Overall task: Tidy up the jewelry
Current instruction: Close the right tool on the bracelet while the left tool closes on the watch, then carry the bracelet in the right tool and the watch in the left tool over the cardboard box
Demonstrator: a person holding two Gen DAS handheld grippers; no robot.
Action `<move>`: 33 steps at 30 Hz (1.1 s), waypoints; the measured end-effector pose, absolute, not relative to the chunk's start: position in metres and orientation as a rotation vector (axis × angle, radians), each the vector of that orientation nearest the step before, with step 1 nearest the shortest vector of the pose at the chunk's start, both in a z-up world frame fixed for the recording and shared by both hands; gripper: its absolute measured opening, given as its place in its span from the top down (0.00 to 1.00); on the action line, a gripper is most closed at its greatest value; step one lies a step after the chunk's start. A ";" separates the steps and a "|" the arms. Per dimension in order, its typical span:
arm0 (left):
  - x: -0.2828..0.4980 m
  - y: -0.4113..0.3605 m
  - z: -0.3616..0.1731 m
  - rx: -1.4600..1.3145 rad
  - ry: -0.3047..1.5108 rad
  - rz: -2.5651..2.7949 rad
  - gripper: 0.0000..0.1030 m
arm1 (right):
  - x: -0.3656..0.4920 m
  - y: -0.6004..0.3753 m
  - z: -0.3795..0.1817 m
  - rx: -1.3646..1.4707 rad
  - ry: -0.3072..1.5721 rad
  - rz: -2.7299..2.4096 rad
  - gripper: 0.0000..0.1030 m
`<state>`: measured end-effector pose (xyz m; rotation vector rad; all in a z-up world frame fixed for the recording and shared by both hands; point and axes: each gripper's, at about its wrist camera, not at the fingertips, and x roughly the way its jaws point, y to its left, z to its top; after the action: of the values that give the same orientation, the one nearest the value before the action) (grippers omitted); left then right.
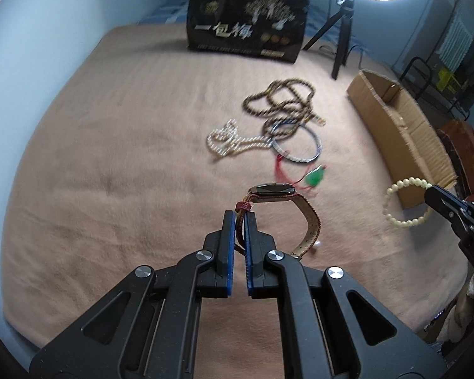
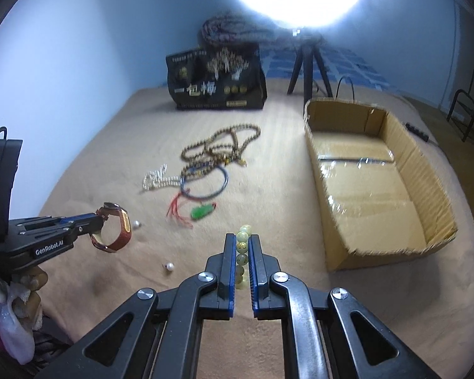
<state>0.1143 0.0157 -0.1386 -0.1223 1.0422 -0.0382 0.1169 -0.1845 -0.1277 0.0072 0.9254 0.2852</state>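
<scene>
Both tongs grip jewelry beside cardboard box (image 2: pixel 432 170) rim.

Each claw is matte black plastic, built of angular linked arms with triangular cut-outs and round silver pivot screws. The left claw (image 1: pixel 240 218) carries two flat fingers (image 1: pixel 228 237) faced with blue ribbed pads; the right claw (image 2: pixel 242 240) matches it, blue pads running down the inner faces. Seen from the right wrist view, the left claw's side bears white "GenRobot.AI" lettering, small screws, and a black cable looping from its rear housing. White lettering, partly cut off, marks the right claw's side.
</scene>
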 end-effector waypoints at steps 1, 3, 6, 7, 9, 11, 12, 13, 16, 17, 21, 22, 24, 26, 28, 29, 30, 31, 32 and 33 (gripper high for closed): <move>0.116 0.013 -0.136 -0.121 1.034 -0.043 0.96 | 0.118 -0.186 -0.124 0.008 0.915 0.282 0.95; 0.118 0.007 -0.125 -0.119 1.009 -0.055 0.96 | 0.120 -0.192 -0.115 0.018 0.896 0.275 0.95; 0.124 -0.003 -0.111 -0.120 0.975 -0.071 0.96 | 0.124 -0.202 -0.103 0.031 0.867 0.257 0.95; 0.126 -0.007 -0.107 -0.121 0.967 -0.080 0.96 | 0.126 -0.207 -0.098 0.036 0.858 0.249 0.95; 0.131 -0.015 -0.102 -0.123 0.956 -0.094 0.96 | 0.129 -0.215 -0.091 0.046 0.844 0.233 0.95; 0.137 -0.025 -0.097 -0.126 0.949 -0.112 0.96 | 0.134 -0.225 -0.085 0.057 0.831 0.215 0.95; 0.140 -0.030 -0.094 -0.127 0.946 -0.124 0.96 | 0.136 -0.230 -0.082 0.062 0.827 0.207 0.95; 0.144 -0.038 -0.091 -0.127 0.941 -0.137 0.96 | 0.138 -0.234 -0.081 0.066 0.823 0.202 0.95; 0.150 -0.057 -0.085 -0.125 0.927 -0.170 0.96 | 0.145 -0.248 -0.075 0.067 0.813 0.177 0.95; 0.152 -0.063 -0.084 -0.124 0.925 -0.180 0.96 | 0.149 -0.254 -0.073 0.064 0.810 0.166 0.95; 0.166 -0.089 -0.081 -0.128 0.924 -0.218 0.96 | 0.160 -0.270 -0.072 0.058 0.810 0.131 0.95; 0.167 -0.093 -0.081 -0.131 0.923 -0.225 0.96 | 0.162 -0.274 -0.072 0.059 0.811 0.124 0.95; 0.174 -0.105 -0.081 -0.137 0.924 -0.244 0.96 | 0.169 -0.285 -0.073 0.063 0.817 0.112 0.95; 0.179 -0.116 -0.080 -0.139 0.926 -0.258 0.96 | 0.174 -0.292 -0.075 0.062 0.823 0.101 0.95; 0.186 -0.128 -0.083 -0.136 0.932 -0.272 0.96 | 0.179 -0.300 -0.078 0.060 0.831 0.086 0.95; 0.191 -0.135 -0.084 -0.136 0.936 -0.280 0.96 | 0.181 -0.304 -0.080 0.061 0.836 0.079 0.95; 0.194 -0.139 -0.086 -0.136 0.940 -0.288 0.96 | 0.184 -0.309 -0.082 0.063 0.842 0.071 0.95; 0.199 -0.146 -0.089 -0.135 0.946 -0.296 0.96 | 0.185 -0.312 -0.084 0.064 0.846 0.065 0.95; 0.203 -0.151 -0.090 -0.133 0.950 -0.298 0.96 | 0.187 -0.317 -0.087 0.063 0.852 0.057 0.95; 0.207 -0.156 -0.093 -0.131 0.954 -0.303 0.96 | 0.188 -0.322 -0.089 0.064 0.858 0.051 0.95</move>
<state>0.2069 -0.1565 -0.0926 -0.1310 0.9537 -0.3032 0.1884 -0.3215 -0.0891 0.0637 0.8583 0.0513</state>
